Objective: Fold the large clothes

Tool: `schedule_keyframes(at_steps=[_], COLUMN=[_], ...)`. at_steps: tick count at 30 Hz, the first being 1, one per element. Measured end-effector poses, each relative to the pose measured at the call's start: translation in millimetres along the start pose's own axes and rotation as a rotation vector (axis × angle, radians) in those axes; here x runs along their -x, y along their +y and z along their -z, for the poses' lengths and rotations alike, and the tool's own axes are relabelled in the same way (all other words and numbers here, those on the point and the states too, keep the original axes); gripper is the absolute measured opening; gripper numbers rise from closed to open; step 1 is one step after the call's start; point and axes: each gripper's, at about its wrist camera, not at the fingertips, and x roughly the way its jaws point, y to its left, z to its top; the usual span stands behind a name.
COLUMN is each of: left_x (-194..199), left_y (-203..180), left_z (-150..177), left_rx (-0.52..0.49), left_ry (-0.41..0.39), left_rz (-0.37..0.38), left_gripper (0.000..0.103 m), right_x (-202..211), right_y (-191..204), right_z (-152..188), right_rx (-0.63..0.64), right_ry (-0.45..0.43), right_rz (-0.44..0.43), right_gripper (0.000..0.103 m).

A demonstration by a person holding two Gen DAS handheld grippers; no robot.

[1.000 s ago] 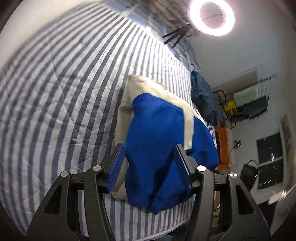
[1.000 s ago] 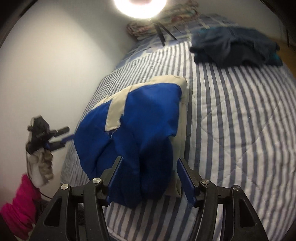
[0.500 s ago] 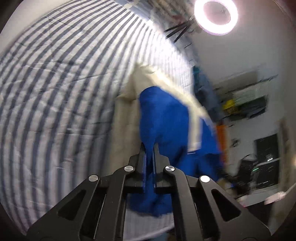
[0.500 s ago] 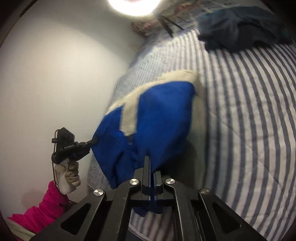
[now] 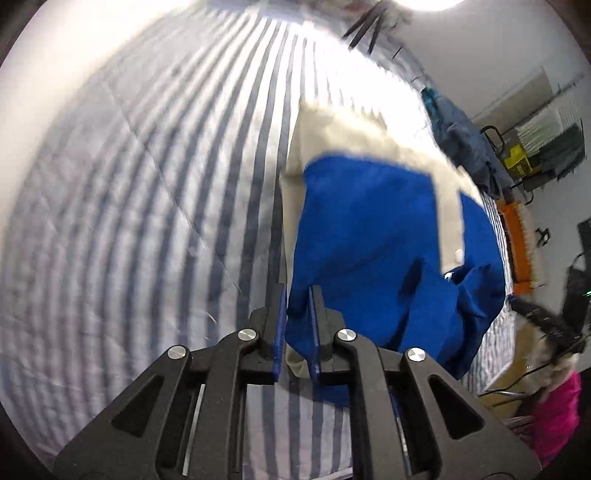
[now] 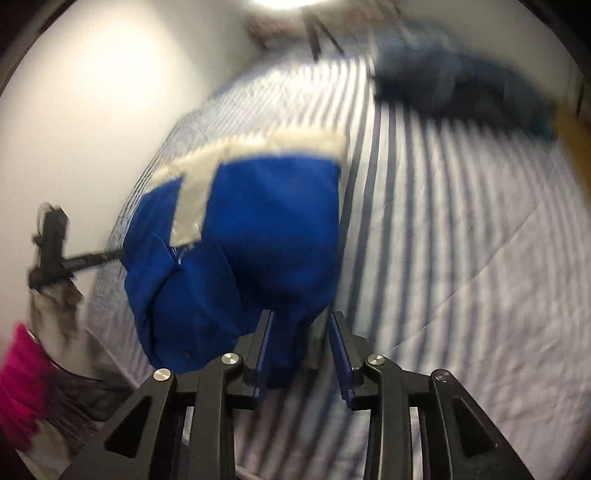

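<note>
A blue garment with cream panels (image 5: 369, 229) lies half folded on the striped bed cover (image 5: 147, 184). My left gripper (image 5: 297, 291) pinches its near edge. The jaws stand a narrow gap apart and are opening, with blue and cream cloth filling the gap. In the right wrist view the same garment (image 6: 266, 221) bulges up in front of my right gripper (image 6: 301, 317). Those jaws are opening too. A blue fold hangs between them against the left pad, clear of the right one.
A pile of dark blue clothes (image 6: 461, 85) lies at the far side of the bed (image 6: 443, 240). A tripod (image 6: 321, 33) under a bright lamp stands at the head end. A gloved hand (image 6: 55, 306) and pink sleeve (image 6: 18, 369) show at the left edge.
Both grippers went from wide open to shut on the garment's near edge. Since then the right jaws have parted clearly and the left ones slightly. The garment's near side has lifted.
</note>
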Motion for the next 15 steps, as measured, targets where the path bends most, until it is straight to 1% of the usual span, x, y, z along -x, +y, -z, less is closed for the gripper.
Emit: schedule_keyframes(at_steps=[1, 2, 4, 6, 7, 9, 10, 12, 14, 15], left_x=[10.7, 20.9, 27.7, 25.7, 22.3, 11.8, 5.3, -7.8, -24.1, -30.0], left_y=[-5.7, -12.7, -20.3, -31.7, -39.7, -54.6, -60.6, -69.7, -82.0, -84.3], left_z=[-5.3, -11.0, -22.5, -37.0, -44.1, -56.7, -63.7, -73.4, -83.5, -88.1], left_rx=[-0.019, -0.033, -0.039, -0.056, -0.066, -0.085, -0.091, -0.108, -0.132, -0.142], left_ry=[-0.038, -0.080, -0.130, -0.152, -0.156, -0.157, -0.152, -0.139, -0.132, -0.128], left_rz=[-0.011, -0.007, 0.019, 0.044, 0.048, 0.060, 0.062, 0.073, 0.071, 0.065], left_gripper=[0.009, 0.009, 0.009, 0.009, 0.009, 0.009, 0.009, 0.009, 0.009, 0.009], right_x=[5.4, 12.2, 14.3, 10.1, 4.9, -16.9, -25.1, -39.9, -60.1, -66.5], right_y=[2.3, 7.0, 15.2, 22.7, 25.3, 34.5, 38.3, 47.7, 55.5, 57.0], right_z=[-3.0, -10.0, -21.9, -25.4, -32.0, -56.2, -65.3, -79.5, -95.4, -98.1], right_rx=[0.010, 0.029, 0.061, 0.079, 0.082, 0.077, 0.082, 0.100, 0.126, 0.134], right_ry=[-0.024, -0.072, -0.149, -0.222, -0.241, -0.209, -0.198, -0.182, -0.149, -0.143], right_rz=[-0.001, -0.011, -0.014, -0.017, -0.039, -0.085, -0.093, -0.092, -0.093, -0.093], right_gripper=[0.034, 0.034, 0.034, 0.034, 0.034, 0.033, 0.032, 0.029, 0.028, 0.028])
